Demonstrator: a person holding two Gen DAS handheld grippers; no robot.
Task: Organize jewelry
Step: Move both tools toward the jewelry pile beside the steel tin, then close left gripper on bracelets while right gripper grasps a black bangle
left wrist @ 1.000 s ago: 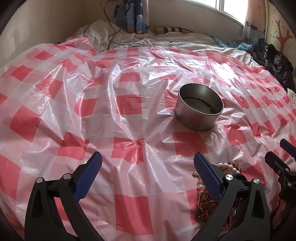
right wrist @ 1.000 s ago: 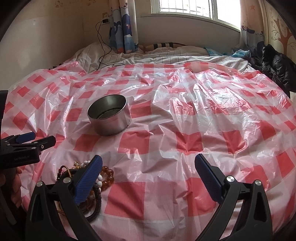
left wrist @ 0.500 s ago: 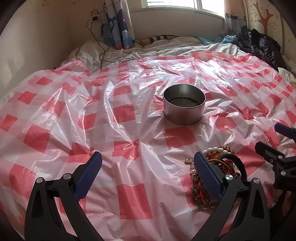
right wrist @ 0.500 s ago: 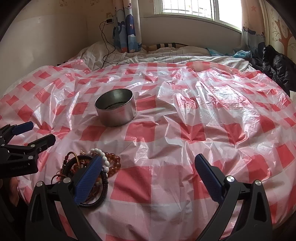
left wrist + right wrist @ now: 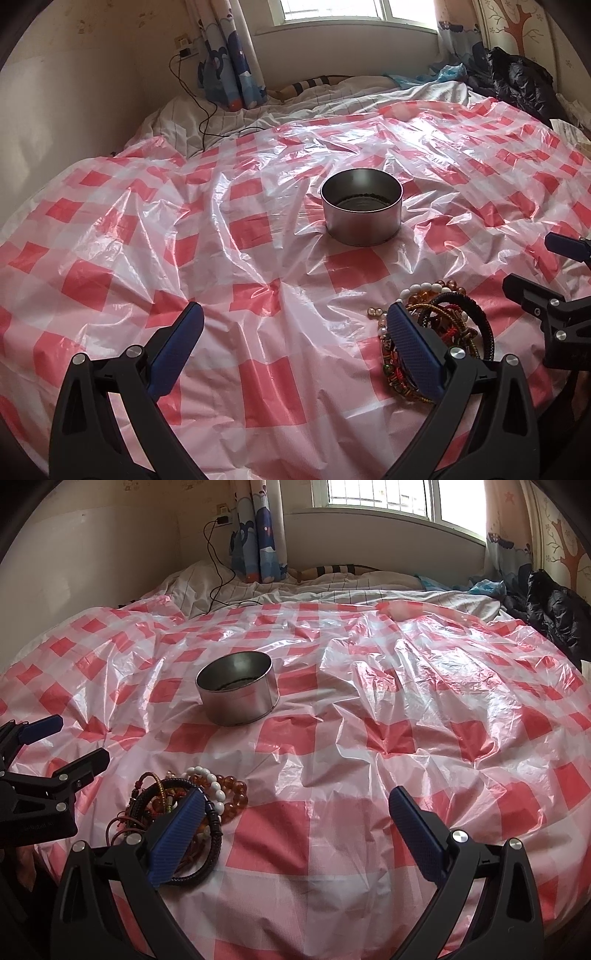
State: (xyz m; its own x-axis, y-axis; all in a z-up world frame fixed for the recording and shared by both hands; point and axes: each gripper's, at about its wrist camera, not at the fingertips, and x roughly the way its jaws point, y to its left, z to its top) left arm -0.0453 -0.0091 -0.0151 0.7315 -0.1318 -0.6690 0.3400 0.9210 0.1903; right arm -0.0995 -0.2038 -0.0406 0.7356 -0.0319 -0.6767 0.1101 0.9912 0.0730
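On checked plastic sheet (image 5: 258, 236): one jewelry pile (image 5: 439, 332), one metal tin (image 5: 362, 212), two hand-held grippers.

Item 1, jewelry pile: tangled bracelets, white and amber beads, dark braided bands, red cord; lies on the sheet at 5 o'clock in the left wrist view, at 7 o'clock in the right wrist view (image 5: 177, 812). Item 2, metal tin: round, upright, lidless, with something dark lying in the bottom; stands well apart from the pile toward 12 o'clock. Item 3, left gripper (image 5: 295, 336): jaws spread wide, nothing between them, right finger overlapping the pile's edge in view. Item 4, right gripper (image 5: 297, 812): jaws likewise wide and empty, left finger in front of the pile. Background: bedding, window, curtain (image 5: 258, 528).
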